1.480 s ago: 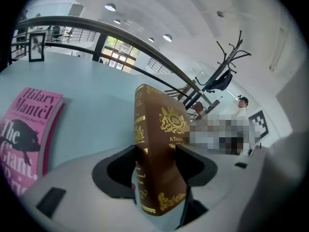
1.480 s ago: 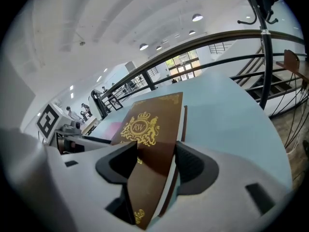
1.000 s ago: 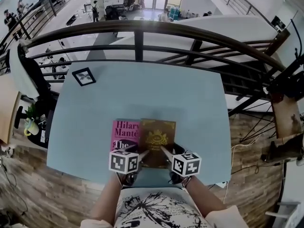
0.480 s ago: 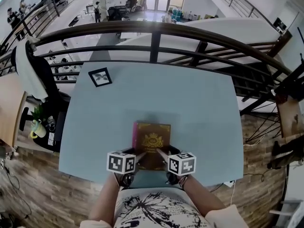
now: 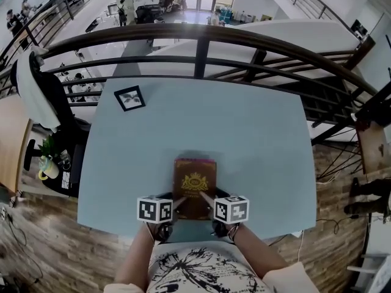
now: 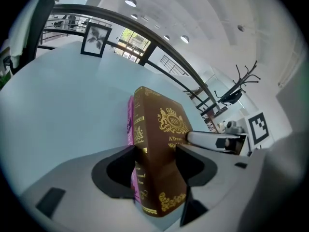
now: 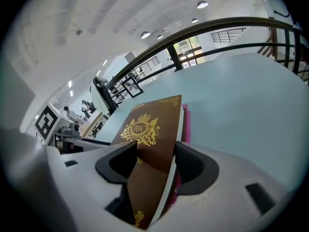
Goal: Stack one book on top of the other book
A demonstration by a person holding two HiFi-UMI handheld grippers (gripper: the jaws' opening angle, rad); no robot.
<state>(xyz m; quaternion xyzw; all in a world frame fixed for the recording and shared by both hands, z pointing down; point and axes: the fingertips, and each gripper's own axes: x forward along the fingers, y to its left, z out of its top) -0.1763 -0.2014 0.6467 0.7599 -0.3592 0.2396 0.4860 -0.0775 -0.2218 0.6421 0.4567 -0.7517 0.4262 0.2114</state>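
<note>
A brown book (image 5: 194,187) with a gold crest lies on top of a pink book near the table's front edge. In the head view the pink book is fully covered. Its pink edge (image 6: 130,125) shows under the brown book's spine in the left gripper view, and again the pink edge (image 7: 186,123) peeks out in the right gripper view. My left gripper (image 5: 178,203) is shut on the brown book's near left corner, spine between its jaws (image 6: 154,161). My right gripper (image 5: 206,199) is shut on the near right corner, page side (image 7: 155,161).
The pale blue table (image 5: 244,133) carries a small black-framed picture (image 5: 129,97) at its far left corner. A dark metal railing (image 5: 201,47) runs just behind the far edge, with a drop to a lower floor beyond. A coat hangs at the left (image 5: 36,96).
Both grippers carried the brown book leftward and down over the pink book. The pink book, seen beside it a second ago, is now hidden beneath it.
</note>
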